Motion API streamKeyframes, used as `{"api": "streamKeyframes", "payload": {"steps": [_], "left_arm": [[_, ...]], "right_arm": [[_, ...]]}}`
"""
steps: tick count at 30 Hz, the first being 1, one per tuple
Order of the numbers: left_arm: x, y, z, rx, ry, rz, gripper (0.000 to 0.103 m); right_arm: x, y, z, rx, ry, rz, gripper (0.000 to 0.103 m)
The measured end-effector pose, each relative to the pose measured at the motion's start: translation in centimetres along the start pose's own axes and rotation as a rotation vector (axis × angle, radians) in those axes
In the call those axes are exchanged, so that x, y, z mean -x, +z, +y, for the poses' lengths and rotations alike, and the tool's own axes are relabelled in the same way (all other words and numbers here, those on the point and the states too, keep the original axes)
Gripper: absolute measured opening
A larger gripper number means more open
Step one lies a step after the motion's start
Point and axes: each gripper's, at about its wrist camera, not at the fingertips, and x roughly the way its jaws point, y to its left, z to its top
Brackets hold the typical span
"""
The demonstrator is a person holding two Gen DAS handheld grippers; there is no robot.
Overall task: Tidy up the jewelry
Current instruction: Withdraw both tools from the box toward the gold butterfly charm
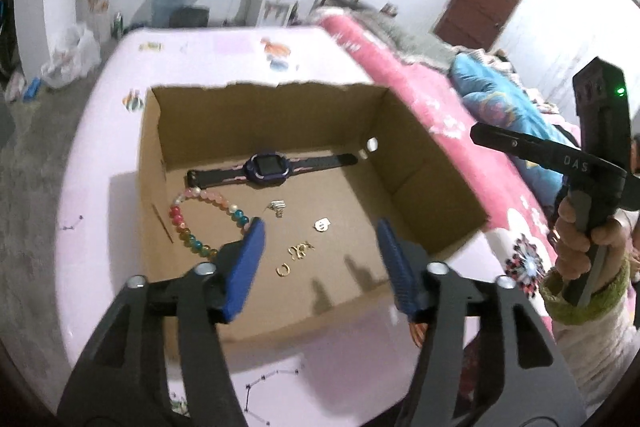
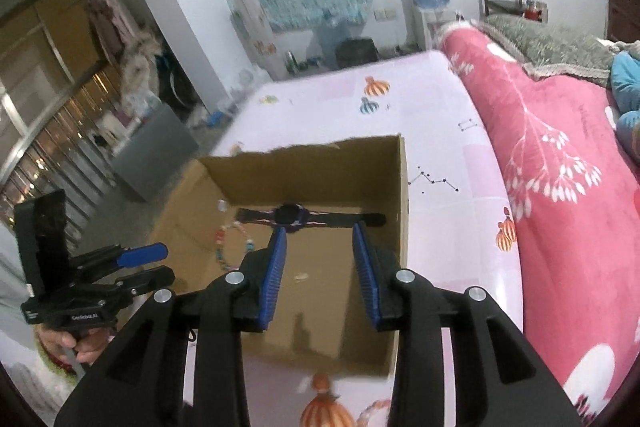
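Below both empty, parted claws, left claw (image 1: 320,259), right claw (image 2: 320,267), box (image 1: 420,163) holding watch (image 1: 268,169), seemingly bracelet (image 1: 200,223).

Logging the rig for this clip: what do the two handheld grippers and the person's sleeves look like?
Both the left gripper and right gripper are black plastic with ribbed blue pads and silver pivot bolts. The right one's body shows a green light. The sleeve is whitish with a green cuff.

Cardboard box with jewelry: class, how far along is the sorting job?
Done: watch, bead bracelet and small gold pieces lie in the cardboard box. In hand: nothing; left gripper and right gripper jaws are open, empty. Left: no jewelry visible outside.
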Motion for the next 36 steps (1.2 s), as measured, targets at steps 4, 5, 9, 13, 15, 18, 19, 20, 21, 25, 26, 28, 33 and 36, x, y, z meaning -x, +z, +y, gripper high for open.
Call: {"api": "streamKeyframes", "payload": {"steps": [4,5,9,13,15,18,19,20,21,25,26,28,33,36], "left_arm": [[3.7,-2.5,-1.4,-0.072,-0.011,-0.053,0.078],[4.4,-3.4,-1.6,-0.085,-0.013,-0.055,0.082],[5.5,-6.9,-1.8,-0.102,-0.01,-0.029,0.086],[3.5,-10.9,-1.5,-0.099,0.067,0.033,0.086],[1.6,-12.5,-1.3,-0.098,0.114,0.085,0.086],[-2.1,-14.8,-1.4,-0.156,0.241,0.162,0.086],[-2.7,-15.3,-1.6,-0.18,0.261,0.171,0.086],[-3.3,-15.6,-1.8,-0.205,0.274,0.177,0.086],[-3.9,-15.9,-2.0,-0.223,0.289,0.181,0.086],[-4.1,-16.2,-2.1,-0.23,0.285,0.154,0.087],[-4.1,-16.1,-2.0,-0.224,0.283,0.149,0.087],[-4.0,-16.2,-1.8,-0.211,0.27,0.147,0.087],[-3.5,-16.3,-1.3,-0.198,0.255,0.135,0.087],[-3.1,-16.5,-1.0,-0.198,0.256,0.128,0.087]], "right_arm": [[4.2,-2.7,0.6,0.011,0.058,-0.069,0.035],[4.8,-3.5,0.7,0.015,0.071,-0.078,0.035],[5.2,-8.1,0.9,-0.008,0.127,-0.041,0.038],[1.8,-12.1,0.0,-0.07,0.101,0.066,0.038],[-0.7,-13.5,-0.7,-0.099,0.064,0.134,0.038],[-3.7,-14.3,-1.8,-0.116,0.007,0.209,0.035],[-4.3,-14.4,-2.0,-0.116,-0.001,0.226,0.031],[-5.0,-14.6,-2.0,-0.108,-0.016,0.245,0.03],[-5.6,-14.7,-2.0,-0.093,-0.035,0.261,0.03],[-7.4,-15.2,-0.7,0.017,-0.111,0.31,0.027],[-7.7,-15.3,-0.4,0.043,-0.131,0.318,0.025],[-7.9,-15.3,0.1,0.073,-0.151,0.315,0.023],[-8.0,-15.3,0.9,0.097,-0.159,0.331,0.013],[-8.0,-15.8,1.9,0.113,-0.15,0.33,0.013]]}}
